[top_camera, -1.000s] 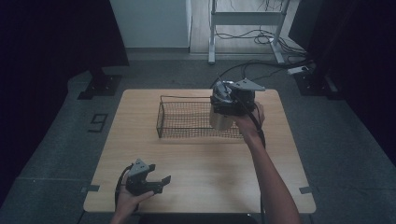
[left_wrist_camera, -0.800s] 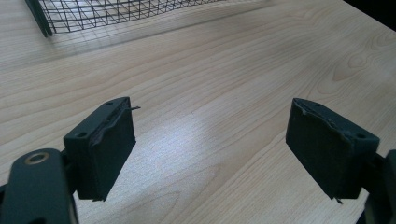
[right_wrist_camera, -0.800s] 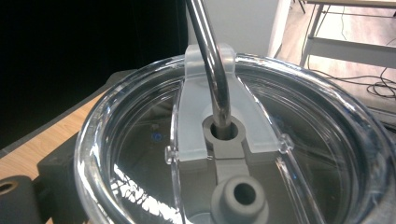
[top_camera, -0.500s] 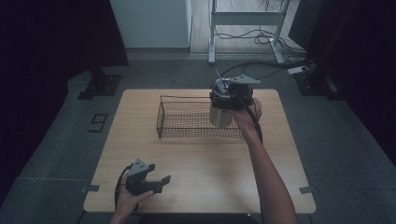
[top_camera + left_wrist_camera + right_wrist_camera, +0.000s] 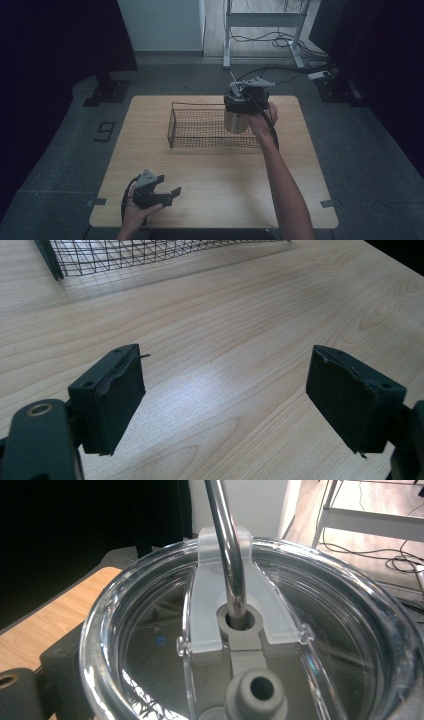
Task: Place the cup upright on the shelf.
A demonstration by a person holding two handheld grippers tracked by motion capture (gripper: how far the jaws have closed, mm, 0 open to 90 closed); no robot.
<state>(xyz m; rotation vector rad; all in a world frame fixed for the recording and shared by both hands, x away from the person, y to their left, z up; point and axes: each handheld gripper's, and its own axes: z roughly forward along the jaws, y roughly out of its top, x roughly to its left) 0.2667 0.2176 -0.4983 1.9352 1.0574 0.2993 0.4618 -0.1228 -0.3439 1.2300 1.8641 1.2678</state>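
While the right claw (image 5: pixel 239 107) grips a metal tumbler (image 5: pixel 235 120) near its rim, the cup hangs over the right end of the wire basket (image 5: pixel 200 131), which stands on the far half of the table (image 5: pixel 215 185). Its base appears to sit inside or just above the basket's right end; contact with the mesh floor cannot be told. The right gripper view looks down on the tumbler's clear lid (image 5: pixel 150 645) and a bent metal straw (image 5: pixel 227 555) passing through the lid's centre hole. The tumbler's long axis runs close to vertical, mouth and straw upward, base toward the basket. The left claw (image 5: pixel 167 194) rests low at the near left corner of the table, jaws spread wide with bare wood between its pads (image 5: pixel 112 400).

Judged step: lowering the tumbler into the basket. To do it well, keep the axis upright, descend straight so the base clears the right wall of wire, and release only once the base bears flat on the mesh, lest the tall cup topple.
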